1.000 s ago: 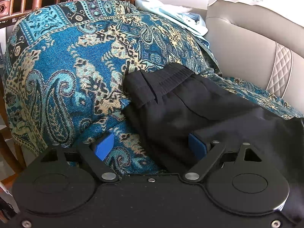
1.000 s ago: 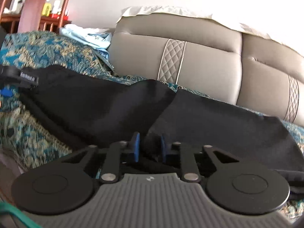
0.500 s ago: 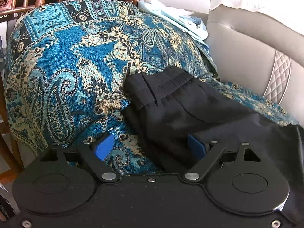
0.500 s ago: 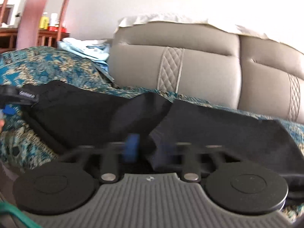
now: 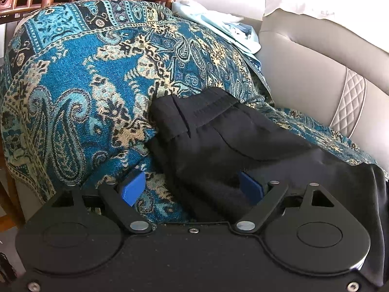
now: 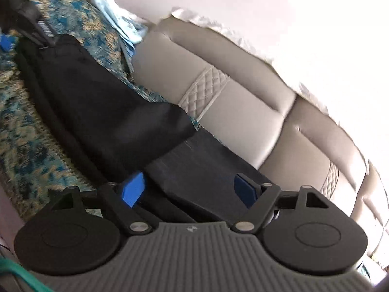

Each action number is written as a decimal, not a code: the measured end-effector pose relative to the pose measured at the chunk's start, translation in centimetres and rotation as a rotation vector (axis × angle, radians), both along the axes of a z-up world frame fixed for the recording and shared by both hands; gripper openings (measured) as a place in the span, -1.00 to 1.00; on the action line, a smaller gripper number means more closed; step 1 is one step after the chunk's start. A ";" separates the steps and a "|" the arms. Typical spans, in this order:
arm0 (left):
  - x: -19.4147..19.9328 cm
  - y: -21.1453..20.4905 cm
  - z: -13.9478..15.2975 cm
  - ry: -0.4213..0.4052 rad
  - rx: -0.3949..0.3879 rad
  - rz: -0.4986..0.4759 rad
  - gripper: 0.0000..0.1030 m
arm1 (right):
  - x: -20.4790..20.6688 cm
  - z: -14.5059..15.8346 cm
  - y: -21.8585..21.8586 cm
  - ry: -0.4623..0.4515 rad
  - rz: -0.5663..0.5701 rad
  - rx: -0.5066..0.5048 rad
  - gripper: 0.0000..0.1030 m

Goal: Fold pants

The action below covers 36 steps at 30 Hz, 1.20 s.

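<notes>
The black pants [image 5: 218, 143] lie spread along the sofa seat over a blue paisley throw [image 5: 80, 85], waistband toward the throw-covered armrest, legs running off along the grey leather backrest [image 6: 255, 112]. The left tongs [image 5: 192, 187] stand wide apart at the waist end, the near edge of the cloth lying between the blue pads with neither pad pressing on it. The right tongs [image 6: 188, 187] are likewise spread, tilted over the leg section, with dark fabric between the pads but not clamped. The step in hand looks like the pause between folds: one lay-down finished, nothing gripped. The next move probably calls for closing both tongs on matching edges, so that the cloth lifts evenly without bunching
</notes>
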<state>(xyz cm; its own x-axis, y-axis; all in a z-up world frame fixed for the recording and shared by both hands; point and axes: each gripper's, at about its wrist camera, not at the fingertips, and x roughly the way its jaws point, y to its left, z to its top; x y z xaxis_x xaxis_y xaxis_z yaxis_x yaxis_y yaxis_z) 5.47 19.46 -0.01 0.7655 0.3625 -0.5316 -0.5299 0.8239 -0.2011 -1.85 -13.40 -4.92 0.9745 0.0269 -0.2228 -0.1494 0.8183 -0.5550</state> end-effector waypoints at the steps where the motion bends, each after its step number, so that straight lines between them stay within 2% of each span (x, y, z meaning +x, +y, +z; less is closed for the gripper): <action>1: 0.0 0.1 0.0 0.001 -0.001 -0.001 0.64 | 0.5 0.2 -0.2 0.014 -0.008 0.012 0.67; 5: 0.0 0.1 0.0 -0.001 -0.004 -0.001 0.64 | 1.8 0.1 -0.1 0.022 -0.016 -0.008 0.67; 7: -0.1 0.1 0.4 -0.008 -0.008 -0.004 0.57 | 2.2 0.2 0.0 0.029 -0.007 -0.006 0.53; 8: -0.3 0.0 0.8 -0.024 -0.017 -0.022 0.56 | 2.3 0.3 -0.1 0.037 -0.003 0.003 0.48; 9: -0.5 -0.1 1.5 -0.052 -0.038 -0.065 0.56 | 2.4 0.4 -0.1 0.048 0.001 0.018 0.34; 12: -0.4 -1.2 3.8 -0.113 -0.089 -0.256 0.57 | 2.5 0.3 -0.4 0.078 0.039 0.068 0.06; 14: 1.0 -2.6 5.1 -0.079 -0.146 -0.452 0.60 | 2.3 -0.1 -0.3 0.078 0.064 0.060 -0.21; 15: 2.0 -3.5 5.4 -0.044 -0.192 -0.548 0.60 | 2.3 -0.3 -0.2 0.081 0.077 0.062 -0.57; 18: 5.2 -6.7 5.5 0.055 -0.335 -0.790 0.60 | 2.2 -0.1 -0.6 0.095 0.093 0.130 -0.73; 20: 7.5 -8.9 5.2 0.099 -0.443 -0.894 0.60 | 2.1 0.0 -1.1 0.087 0.093 0.165 -0.83; 22: 9.8 -11.0 4.7 0.150 -0.503 -0.945 0.62 | 2.1 0.2 -1.6 0.071 0.080 0.185 -0.83; 26: 13.6 -14.9 3.2 0.274 -0.503 -0.958 0.62 | 2.1 0.5 -2.7 0.067 0.068 0.227 -0.83; 27: 13.7 -15.9 3.3 0.247 -0.489 -0.970 0.66 | 2.1 0.5 -2.9 0.068 0.068 0.233 -0.83; 29: 14.6 -17.0 3.6 0.262 -0.468 -0.985 0.64 | 2.0 0.6 -3.3 0.073 0.085 0.253 -0.83; 32: 15.4 -18.6 3.7 0.280 -0.426 -0.976 0.28 | 1.7 0.6 -3.6 0.089 0.136 0.289 -0.75; 33: 15.2 -19.0 3.8 0.282 -0.406 -0.969 -0.16 | 1.5 0.5 -3.6 0.083 0.149 0.294 -0.28; 34: 15.0 -19.6 3.8 0.292 -0.389 -0.969 -0.58 | 1.4 0.5 -3.5 0.081 0.161 0.293 0.01; 36: 15.5 -20.0 3.3 0.339 -0.406 -0.959 -0.85 | 1.4 0.2 -3.2 0.099 0.183 0.285 0.37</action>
<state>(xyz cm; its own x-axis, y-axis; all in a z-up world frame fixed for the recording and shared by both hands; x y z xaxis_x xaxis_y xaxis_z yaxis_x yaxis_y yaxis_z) 20.98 -0.57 3.32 0.4273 -0.5557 -0.7131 0.2178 0.8288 -0.5154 -0.42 -16.62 -4.68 0.9218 0.2743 -0.2739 -0.3499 0.8929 -0.2833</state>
